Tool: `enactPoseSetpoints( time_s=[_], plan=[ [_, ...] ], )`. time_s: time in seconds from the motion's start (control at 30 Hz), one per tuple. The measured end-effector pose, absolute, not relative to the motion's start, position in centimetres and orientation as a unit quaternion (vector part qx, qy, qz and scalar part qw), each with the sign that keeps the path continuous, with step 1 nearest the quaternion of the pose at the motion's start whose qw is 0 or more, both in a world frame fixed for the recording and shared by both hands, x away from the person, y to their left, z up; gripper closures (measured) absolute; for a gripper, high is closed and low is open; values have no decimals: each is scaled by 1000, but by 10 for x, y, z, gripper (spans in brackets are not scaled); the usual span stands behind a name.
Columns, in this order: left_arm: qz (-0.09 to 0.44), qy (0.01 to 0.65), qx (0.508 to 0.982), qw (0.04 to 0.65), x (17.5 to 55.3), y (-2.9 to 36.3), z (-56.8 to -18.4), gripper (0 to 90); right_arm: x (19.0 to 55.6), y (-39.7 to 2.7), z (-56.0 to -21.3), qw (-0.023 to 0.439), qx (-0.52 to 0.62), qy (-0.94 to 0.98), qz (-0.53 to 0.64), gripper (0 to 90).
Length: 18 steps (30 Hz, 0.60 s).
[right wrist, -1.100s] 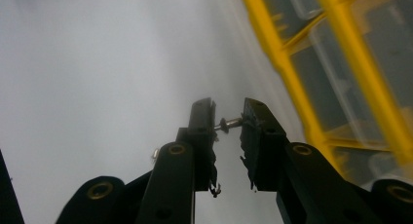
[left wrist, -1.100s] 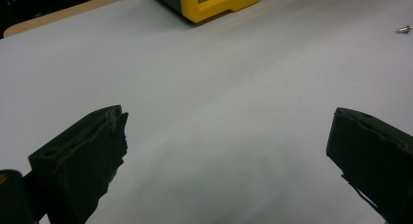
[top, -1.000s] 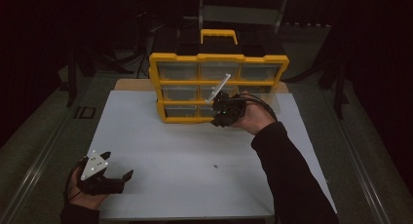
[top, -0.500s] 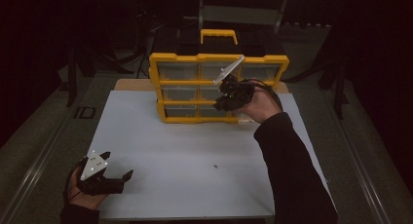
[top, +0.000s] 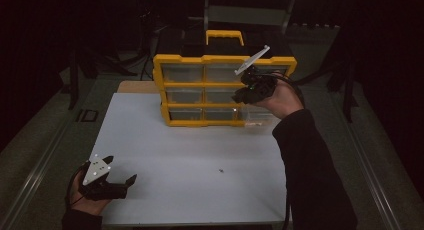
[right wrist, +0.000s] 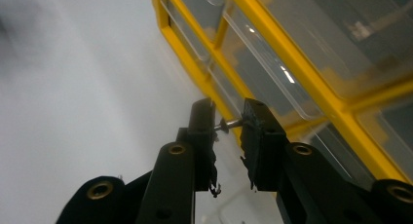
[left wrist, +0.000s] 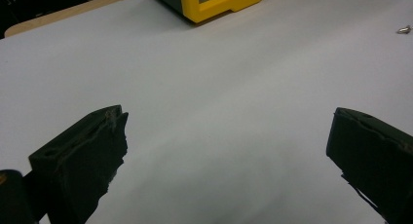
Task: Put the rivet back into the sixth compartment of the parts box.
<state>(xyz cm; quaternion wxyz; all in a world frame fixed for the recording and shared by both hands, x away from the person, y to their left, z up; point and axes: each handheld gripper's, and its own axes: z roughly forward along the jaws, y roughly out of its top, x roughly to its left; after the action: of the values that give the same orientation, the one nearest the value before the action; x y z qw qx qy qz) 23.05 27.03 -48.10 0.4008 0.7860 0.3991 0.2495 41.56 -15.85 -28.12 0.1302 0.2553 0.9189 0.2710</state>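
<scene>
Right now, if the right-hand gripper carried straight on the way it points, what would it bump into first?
Most likely the yellow drawer cabinet: the right gripper, holding a small screw, points at its clear drawer fronts. Depth is hard to judge.

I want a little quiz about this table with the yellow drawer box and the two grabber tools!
1. True or false: the right gripper is pinching a small screw between its jaws.
2. What lies loose on the white table between the two hands?
A. a second small screw
B. a spoon
C. a battery
3. Fill in: the jaws of the left gripper stand ____ with nothing between them.

Key:
1. True. It holds the screw in front of the yellow drawer organizer.
2. A.
3. Open, over bare table.
</scene>
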Motion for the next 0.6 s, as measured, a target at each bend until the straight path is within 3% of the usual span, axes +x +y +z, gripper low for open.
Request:
enactPoseSetpoints(
  time_s=[0.6],
  plan=[
    [250, 400, 787, 399, 231, 270, -481, 17, 415, -197, -279, 144, 281, 920, 232, 748]
  ],
)
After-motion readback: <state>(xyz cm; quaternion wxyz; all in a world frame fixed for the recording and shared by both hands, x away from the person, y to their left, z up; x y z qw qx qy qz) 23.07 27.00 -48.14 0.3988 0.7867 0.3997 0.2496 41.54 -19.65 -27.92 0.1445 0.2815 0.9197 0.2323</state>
